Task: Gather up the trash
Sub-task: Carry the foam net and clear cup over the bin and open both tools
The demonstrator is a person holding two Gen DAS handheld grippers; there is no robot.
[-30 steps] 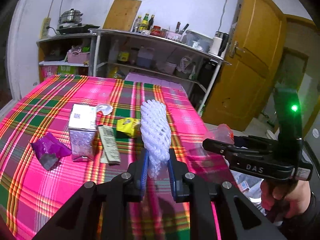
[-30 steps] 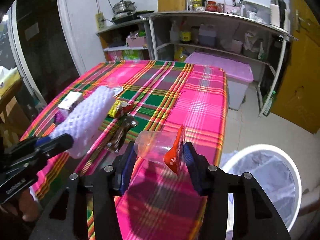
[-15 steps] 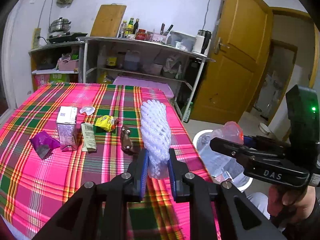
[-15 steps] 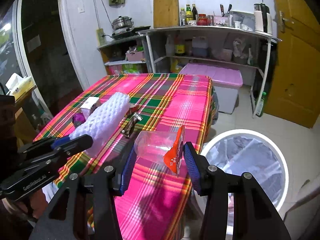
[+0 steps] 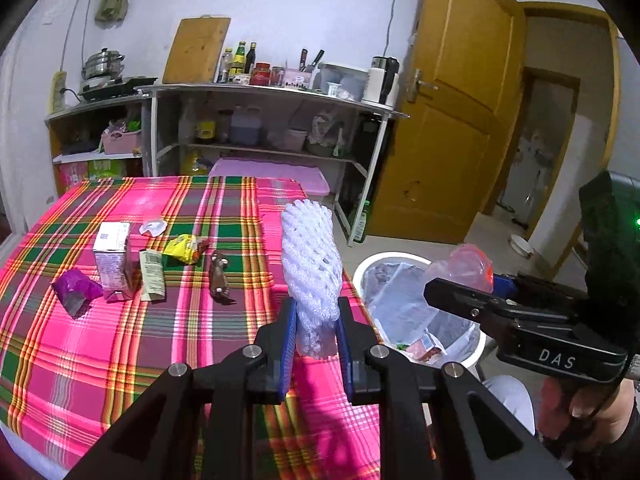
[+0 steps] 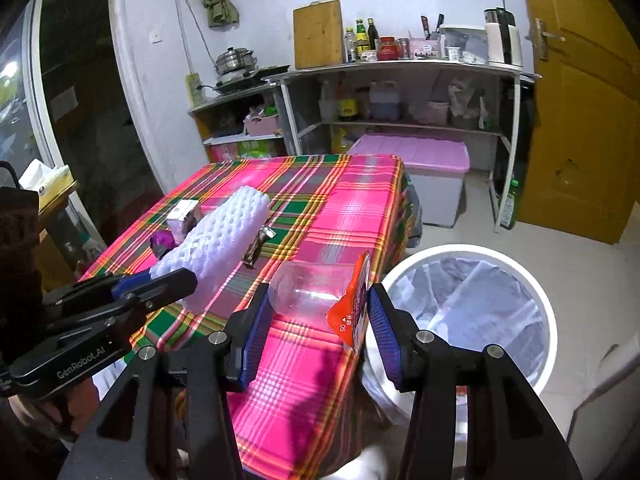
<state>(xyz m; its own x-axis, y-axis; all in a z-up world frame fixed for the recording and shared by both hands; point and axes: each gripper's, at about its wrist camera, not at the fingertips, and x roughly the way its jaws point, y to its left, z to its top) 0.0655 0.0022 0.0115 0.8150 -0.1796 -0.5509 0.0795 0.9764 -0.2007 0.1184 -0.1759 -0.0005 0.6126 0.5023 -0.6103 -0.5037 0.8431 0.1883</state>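
My left gripper (image 5: 316,334) is shut on a white foam net sleeve (image 5: 310,264), held above the table's right edge; the sleeve also shows in the right wrist view (image 6: 218,242). My right gripper (image 6: 316,322) is shut on a clear plastic cup with a red peel lid (image 6: 320,296), held over the table corner beside the white trash bin (image 6: 536,304). The bin (image 5: 370,270) is lined with a bag and holds some trash. On the plaid table (image 5: 120,344) lie a small carton (image 5: 112,254), a purple wrapper (image 5: 76,292), a yellow wrapper (image 5: 182,248) and a brown wrapper (image 5: 220,276).
A paper strip (image 5: 152,274) and a white lid (image 5: 154,227) also lie on the table. Metal shelves with bottles (image 5: 272,120) stand behind, a pink-lidded storage box (image 6: 424,160) below them. A yellow door (image 5: 452,128) is at the right. The bin stands on tiled floor right of the table.
Both grippers have pulled back and risen from the table with their loads, moving toward its right edge. The trash bin has come into fuller view in both views.
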